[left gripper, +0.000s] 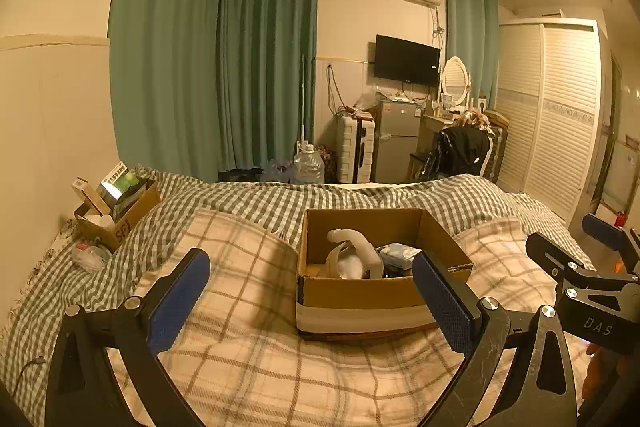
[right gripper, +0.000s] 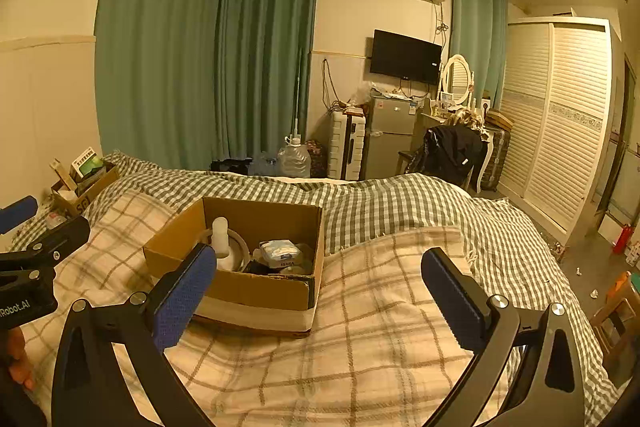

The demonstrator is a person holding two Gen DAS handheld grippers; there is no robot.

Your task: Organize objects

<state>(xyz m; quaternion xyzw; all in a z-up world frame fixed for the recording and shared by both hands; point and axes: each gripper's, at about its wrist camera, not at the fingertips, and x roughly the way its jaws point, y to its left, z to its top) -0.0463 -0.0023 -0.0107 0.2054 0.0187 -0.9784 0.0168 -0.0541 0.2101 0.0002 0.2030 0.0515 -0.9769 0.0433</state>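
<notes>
both tongs hang above the bed with nothing in them: the left gripper [left gripper: 310, 291] has its jaws spread wide, the blue ribbed pads [left gripper: 180, 301] well apart, and the right gripper [right gripper: 320, 293] is released the same way, empty over the blanket. closest under them is the plaid blanket [right gripper: 360, 347], cream with brown lines, soft and rumpled, so anything set on it will sit a little crooked. on it, just ahead of the left tongs, stands the open cardboard box [left gripper: 360, 293], stiff brown walls with a pale band of tape round its base; this is where the task's things are. inside it i can make out a white curved plastic piece [left gripper: 360, 247] that looks smooth and hard, and beside it a soft light-blue packet [right gripper: 280, 251]; darker bits under them are too dim to name. to my eye the step is a reach into the box, and it would go best coming down from above between the walls, closing on the narrow neck of the white piece rather than its rounded end, which would likely slip off the pads; the box is light and may slide on the blanket if a wall is nudged. farther off lies the green checked sheet [left gripper: 256, 203], then a second small cardboard box [left gripper: 120, 215] by the wall, crammed with cartons, and behind it the green curtains [left gripper: 264, 59].
</notes>
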